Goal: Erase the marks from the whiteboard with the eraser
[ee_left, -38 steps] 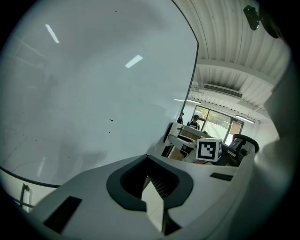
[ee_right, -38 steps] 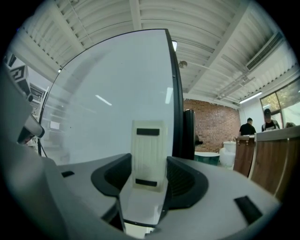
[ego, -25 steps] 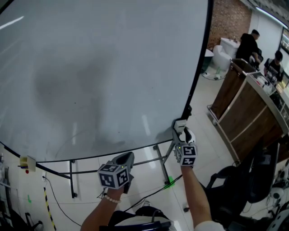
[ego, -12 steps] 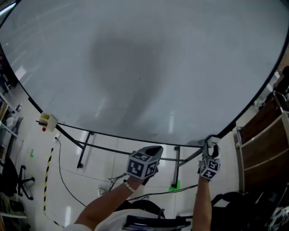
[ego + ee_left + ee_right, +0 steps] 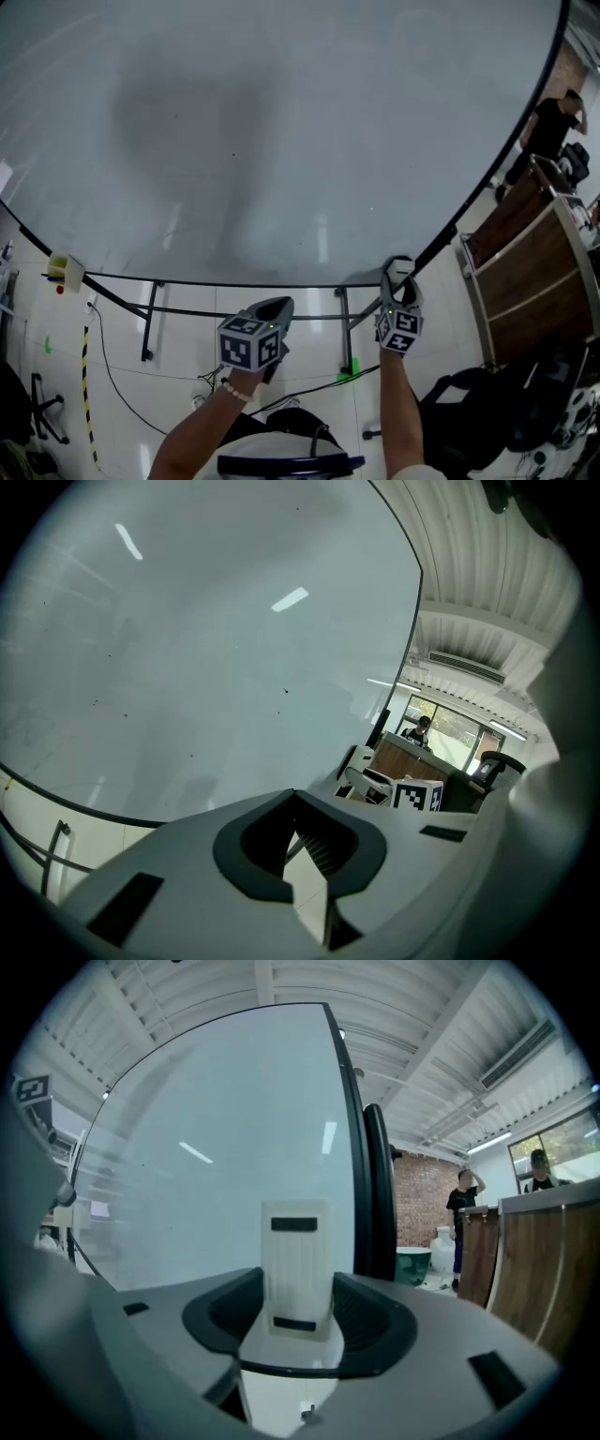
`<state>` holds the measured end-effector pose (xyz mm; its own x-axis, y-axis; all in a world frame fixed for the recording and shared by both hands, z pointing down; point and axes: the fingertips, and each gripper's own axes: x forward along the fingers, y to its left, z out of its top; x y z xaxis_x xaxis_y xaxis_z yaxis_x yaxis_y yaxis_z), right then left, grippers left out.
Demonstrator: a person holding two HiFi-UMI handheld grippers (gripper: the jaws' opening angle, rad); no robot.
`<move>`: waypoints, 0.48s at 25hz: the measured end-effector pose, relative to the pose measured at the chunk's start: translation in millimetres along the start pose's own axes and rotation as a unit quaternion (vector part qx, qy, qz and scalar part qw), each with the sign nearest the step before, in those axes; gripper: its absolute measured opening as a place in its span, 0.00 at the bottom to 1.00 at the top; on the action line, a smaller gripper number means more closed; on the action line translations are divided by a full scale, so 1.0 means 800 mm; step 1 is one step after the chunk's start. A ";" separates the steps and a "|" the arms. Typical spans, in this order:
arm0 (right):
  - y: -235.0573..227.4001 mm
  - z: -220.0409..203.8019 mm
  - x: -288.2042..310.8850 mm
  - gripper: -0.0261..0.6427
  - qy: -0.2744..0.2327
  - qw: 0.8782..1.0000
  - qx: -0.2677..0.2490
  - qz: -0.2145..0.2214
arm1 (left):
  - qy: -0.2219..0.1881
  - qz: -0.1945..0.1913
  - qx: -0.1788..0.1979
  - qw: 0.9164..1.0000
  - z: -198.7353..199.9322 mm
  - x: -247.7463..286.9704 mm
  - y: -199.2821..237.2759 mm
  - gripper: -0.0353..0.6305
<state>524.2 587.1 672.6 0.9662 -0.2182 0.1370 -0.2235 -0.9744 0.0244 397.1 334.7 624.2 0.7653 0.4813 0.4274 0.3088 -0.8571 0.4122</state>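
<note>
The whiteboard (image 5: 281,122) fills the upper head view; it bears a broad grey shadowy patch and a few tiny specks, with no clear pen marks. My right gripper (image 5: 398,275) is shut on the white ribbed eraser (image 5: 397,267), held at the board's lower black edge near its right corner. In the right gripper view the eraser (image 5: 298,1265) stands upright between the jaws of the right gripper (image 5: 298,1290), the whiteboard (image 5: 206,1166) just behind it. My left gripper (image 5: 275,307) hangs below the board, shut with nothing in it. Seen from the left gripper (image 5: 296,796), the whiteboard (image 5: 187,639) stands apart from it.
The board rests on a metal stand (image 5: 342,323) over a tiled floor with a cable (image 5: 103,375). A wooden counter (image 5: 525,262) and a person (image 5: 548,127) are at the right. A black chair (image 5: 469,412) stands at the lower right. A small yellow clip (image 5: 64,270) hangs at the board's left edge.
The head view has swung sideways and back. The right gripper keeps the eraser at the board's lower edge, and the left gripper stays low beneath the board.
</note>
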 end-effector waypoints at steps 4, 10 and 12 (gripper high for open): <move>0.036 -0.006 0.000 0.43 0.005 1.000 0.004 0.019 | -0.002 0.003 -0.004 1.000 0.000 -0.012 0.008 0.03; 0.099 -0.008 0.004 0.43 0.007 0.999 0.006 0.041 | -0.006 0.014 -0.015 1.000 0.002 -0.038 0.032 0.03; 0.121 -0.011 0.003 0.43 0.012 0.999 0.003 0.050 | -0.007 0.018 -0.018 1.000 0.002 -0.049 0.044 0.03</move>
<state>503.8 492.7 684.0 0.9360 -0.3126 0.1616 -0.3174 -0.9483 0.0041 378.9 285.8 621.0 0.7838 0.4474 0.4308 0.2612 -0.8667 0.4249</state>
